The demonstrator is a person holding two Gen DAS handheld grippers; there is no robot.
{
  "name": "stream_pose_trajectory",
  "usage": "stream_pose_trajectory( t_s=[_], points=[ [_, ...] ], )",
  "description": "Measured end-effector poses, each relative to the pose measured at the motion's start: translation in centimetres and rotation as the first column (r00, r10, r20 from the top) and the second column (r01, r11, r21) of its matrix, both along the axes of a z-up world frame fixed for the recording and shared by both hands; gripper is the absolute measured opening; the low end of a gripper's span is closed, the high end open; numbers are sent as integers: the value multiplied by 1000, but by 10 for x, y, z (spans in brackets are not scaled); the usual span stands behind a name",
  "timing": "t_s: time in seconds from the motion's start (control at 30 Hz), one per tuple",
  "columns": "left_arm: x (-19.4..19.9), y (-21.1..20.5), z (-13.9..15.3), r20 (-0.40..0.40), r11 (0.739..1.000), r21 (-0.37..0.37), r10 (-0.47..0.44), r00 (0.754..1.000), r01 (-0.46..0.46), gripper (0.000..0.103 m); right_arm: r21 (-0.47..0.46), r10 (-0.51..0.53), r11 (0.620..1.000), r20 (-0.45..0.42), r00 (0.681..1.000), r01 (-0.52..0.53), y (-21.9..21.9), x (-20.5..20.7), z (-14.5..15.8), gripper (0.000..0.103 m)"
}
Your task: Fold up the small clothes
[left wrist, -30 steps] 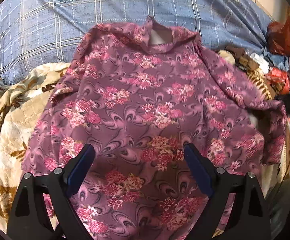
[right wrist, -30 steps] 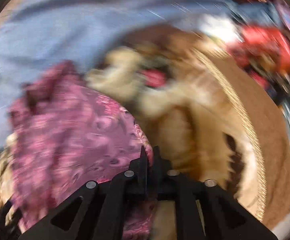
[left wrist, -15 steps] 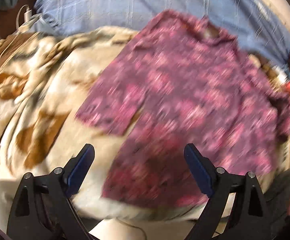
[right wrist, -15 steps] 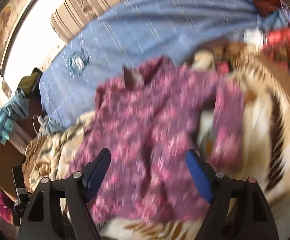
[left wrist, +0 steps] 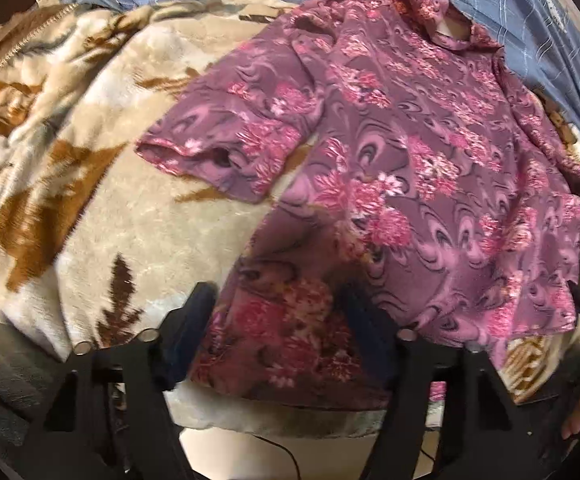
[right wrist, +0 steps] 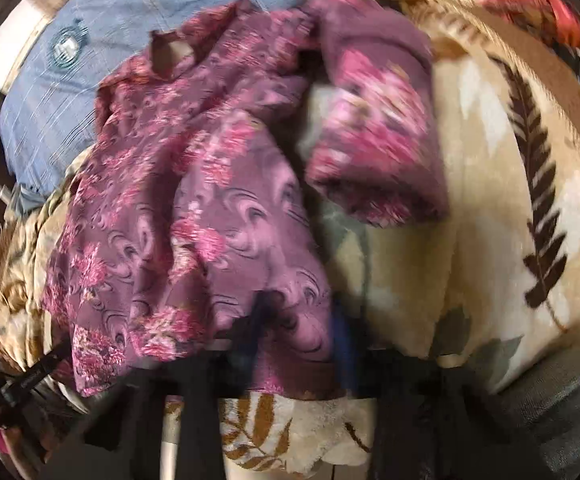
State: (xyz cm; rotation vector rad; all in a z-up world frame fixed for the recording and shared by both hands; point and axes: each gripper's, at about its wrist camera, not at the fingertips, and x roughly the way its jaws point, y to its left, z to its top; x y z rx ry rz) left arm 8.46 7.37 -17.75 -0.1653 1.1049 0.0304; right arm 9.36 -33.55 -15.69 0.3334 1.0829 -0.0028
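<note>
Cream leaf-print blanket, purple floral top spread on it

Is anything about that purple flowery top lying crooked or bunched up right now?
Yes. The floral top is not flat on the leaf-print blanket. One sleeve is flipped over and rumpled with blanket showing beneath it, while the other sleeve lies spread out. The body also sits at an angle.

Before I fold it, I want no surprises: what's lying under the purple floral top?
The purple floral top lies on a cream blanket with brown leaf print. Its collar end overlaps a blue plaid cloth. Anything directly beneath the top is covered.
</note>
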Motion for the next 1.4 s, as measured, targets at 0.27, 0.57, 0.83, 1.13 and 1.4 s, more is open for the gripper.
stream_pose_trajectory(
  t_s=[0.27, 0.57, 0.83, 1.13, 1.4],
  points=[
    [-21, 25, 28, 58, 995, -91, 56, 997, -50, 4, 86, 35, 996, 56, 998, -40, -5, -14, 38, 4],
    [-27, 33, 19, -62, 993, 60, 105, 993, -102, 5, 116, -55, 991, -75, 996, 64, -40, -33, 34, 5],
    [-58, 0, 102, 237, 979, 202, -34, 971, -15, 60, 203, -128, 976, 218, 968, 84, -58, -35, 102, 76],
    [3, -143, 137, 256, 889, -142, -391, 884, 435, 65, 314, -258, 935, 278, 925, 166, -161, 86, 130, 69],
    [62, -322, 71, 97, 649, -350, -693, 715, 676, 65, 368, -313, 909, 296, 903, 194, -206, 74, 87, 64]
  ],
)
